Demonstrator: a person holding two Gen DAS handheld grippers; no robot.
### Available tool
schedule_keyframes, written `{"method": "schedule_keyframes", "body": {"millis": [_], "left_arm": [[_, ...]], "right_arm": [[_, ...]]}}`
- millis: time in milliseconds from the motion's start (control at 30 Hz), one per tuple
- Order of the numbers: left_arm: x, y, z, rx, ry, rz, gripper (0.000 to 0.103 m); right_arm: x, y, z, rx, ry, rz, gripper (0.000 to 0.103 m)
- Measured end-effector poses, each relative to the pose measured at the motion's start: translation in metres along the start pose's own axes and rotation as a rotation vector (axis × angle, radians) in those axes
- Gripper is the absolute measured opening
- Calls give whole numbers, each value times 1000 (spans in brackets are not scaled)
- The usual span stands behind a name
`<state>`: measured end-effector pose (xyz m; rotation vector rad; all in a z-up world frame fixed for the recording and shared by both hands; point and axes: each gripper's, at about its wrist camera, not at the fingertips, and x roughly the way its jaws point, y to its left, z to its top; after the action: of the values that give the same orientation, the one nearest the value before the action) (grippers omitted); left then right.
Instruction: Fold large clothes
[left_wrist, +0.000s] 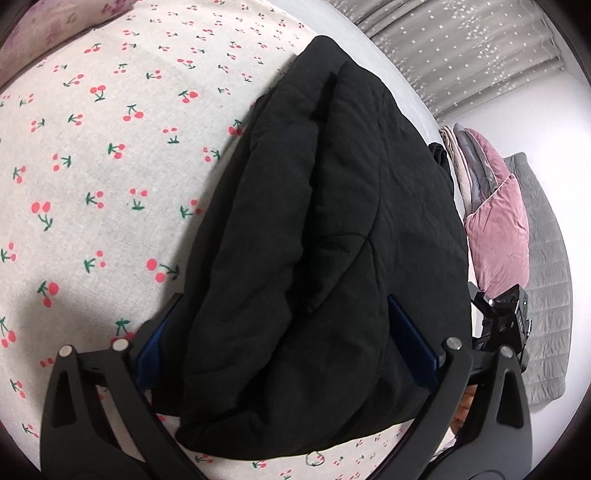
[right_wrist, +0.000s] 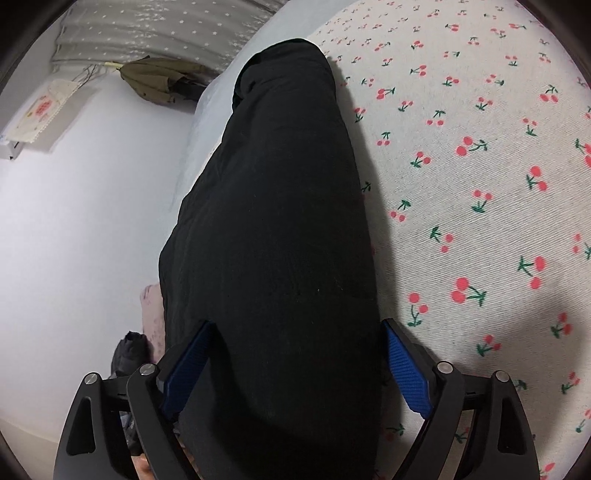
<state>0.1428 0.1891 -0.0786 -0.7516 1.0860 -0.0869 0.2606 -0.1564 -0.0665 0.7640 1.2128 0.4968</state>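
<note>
- Both tongs stand spread wide: the left gripper (left_wrist: 284, 343) and the right gripper (right_wrist: 295, 363) each straddle one end of the black coat (left_wrist: 325, 229), blue pads either side of the cloth.
- Whether the pads press the bundle I cannot tell for certain; a gap shows beside the right-hand pad (right_wrist: 404, 373) in the right view, so I judge the coat lies loose between them.
- From each gripper the folded coat runs straight ahead, long axis along the pointing line, narrowing with distance.
- It rests on the cherry-print sheet (left_wrist: 103, 177), along the edge of the bed.
- Neither hand is clearly nearer; each sits over its own end.
- Further off lie a pink cushion (left_wrist: 498, 229) and the starred curtain (left_wrist: 461, 48).
</note>
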Motion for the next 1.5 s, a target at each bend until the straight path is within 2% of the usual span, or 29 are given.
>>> {"method": "schedule_keyframes", "body": {"millis": [167, 400, 500, 633, 733, 1000, 1133, 1233, 1400, 1500], "left_arm": [[-5, 6, 2, -44, -2, 6, 102], [-3, 12, 2, -68, -1, -28, 102], [-4, 10, 2, -62, -12, -17, 102], [-3, 6, 2, -60, -15, -19, 94], [-1, 5, 3, -58, -13, -25, 91], [3, 3, 4, -44, -20, -34, 92], [2, -4, 3, -40, -46, -32, 72], [0, -10, 1, -20, -68, -16, 61], [0, -12, 1, -42, -94, -32, 55], [0, -20, -2, -22, -118, -22, 51]], "right_arm": [[3, -4, 0, 14, 6, 18, 94], [2, -6, -2, 11, -2, 21, 94], [0, -2, -3, -10, -23, 2, 94], [-1, 14, -6, -96, -53, -56, 93], [-1, 20, -7, -116, -67, -75, 90], [1, 37, -11, -171, -96, -122, 76], [-2, 52, -17, -253, -129, -180, 63], [-6, 71, -24, -356, -171, -239, 56], [-9, 91, -31, -467, -204, -290, 51], [-14, 97, -30, -525, -230, -316, 49]]}}
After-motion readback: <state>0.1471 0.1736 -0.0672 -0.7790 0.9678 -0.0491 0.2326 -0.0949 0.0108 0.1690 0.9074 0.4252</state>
